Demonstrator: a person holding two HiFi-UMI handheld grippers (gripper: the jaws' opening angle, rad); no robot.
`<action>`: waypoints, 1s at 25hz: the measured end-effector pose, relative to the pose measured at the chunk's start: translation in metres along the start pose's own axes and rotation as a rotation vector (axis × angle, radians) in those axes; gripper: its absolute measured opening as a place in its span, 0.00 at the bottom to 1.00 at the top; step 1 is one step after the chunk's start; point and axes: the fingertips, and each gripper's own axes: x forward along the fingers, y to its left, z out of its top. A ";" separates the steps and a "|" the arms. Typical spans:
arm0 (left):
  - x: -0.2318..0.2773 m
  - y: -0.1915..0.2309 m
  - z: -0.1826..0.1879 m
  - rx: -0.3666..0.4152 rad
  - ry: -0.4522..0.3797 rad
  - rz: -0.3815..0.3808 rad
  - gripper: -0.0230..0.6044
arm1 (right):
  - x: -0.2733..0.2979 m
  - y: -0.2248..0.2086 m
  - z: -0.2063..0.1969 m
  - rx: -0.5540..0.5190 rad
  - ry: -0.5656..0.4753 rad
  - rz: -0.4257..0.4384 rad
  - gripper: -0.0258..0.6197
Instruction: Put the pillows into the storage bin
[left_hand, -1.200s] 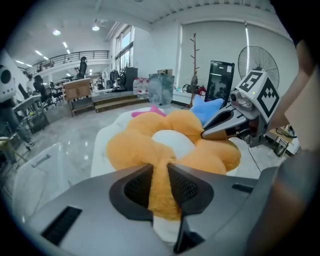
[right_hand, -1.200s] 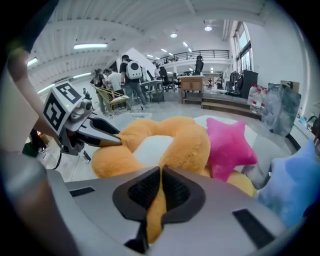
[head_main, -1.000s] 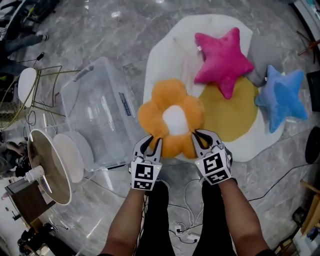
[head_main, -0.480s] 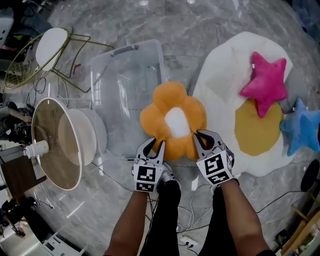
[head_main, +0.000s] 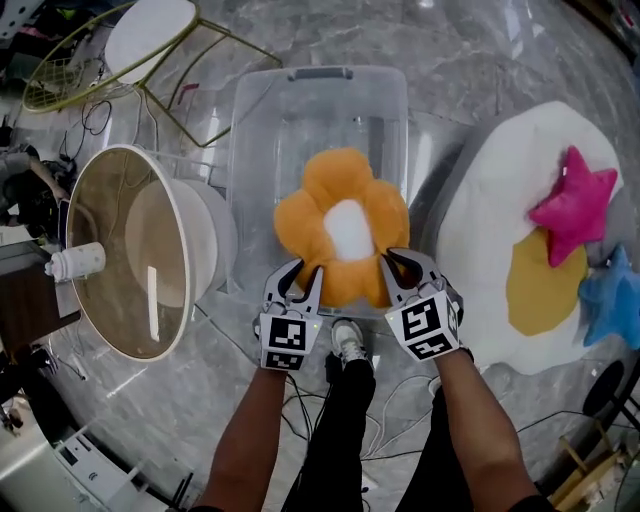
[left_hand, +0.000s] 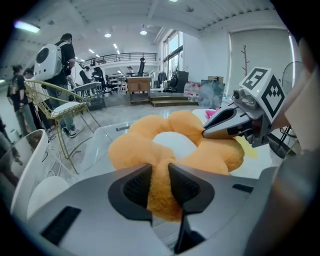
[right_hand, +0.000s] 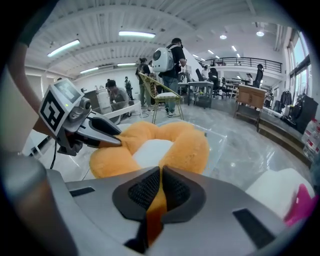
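An orange flower pillow (head_main: 342, 226) with a white middle hangs over the clear storage bin (head_main: 258, 120). My left gripper (head_main: 304, 283) is shut on its near left petal (left_hand: 161, 194). My right gripper (head_main: 388, 272) is shut on its near right petal (right_hand: 158, 204). Each gripper shows in the other's view, my right gripper (left_hand: 209, 133) at the pillow's right edge and my left gripper (right_hand: 116, 141) at its left edge. A pink star pillow (head_main: 576, 205) and a blue star pillow (head_main: 612, 299) lie on the white and yellow rug (head_main: 496, 200) to the right.
A large round white-rimmed fan (head_main: 130, 252) stands left of the bin. A wire-frame chair with a white seat (head_main: 148, 30) is at the far left. Cables (head_main: 390, 400) lie on the marble floor by my feet. People stand in the background (right_hand: 170, 60).
The pillow, held by both grippers, has travelled left from the rug to above the bin. The rug and star pillows have slid to the right edge of the head view.
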 end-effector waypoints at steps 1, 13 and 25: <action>-0.001 0.009 -0.003 -0.002 0.002 0.005 0.22 | 0.008 0.005 0.006 -0.010 0.000 0.007 0.08; -0.006 0.080 -0.048 -0.068 0.055 0.155 0.53 | 0.049 0.013 0.017 0.006 -0.018 -0.059 0.50; -0.008 0.041 -0.024 -0.038 0.019 0.133 0.55 | 0.013 0.013 0.006 0.013 -0.055 -0.073 0.63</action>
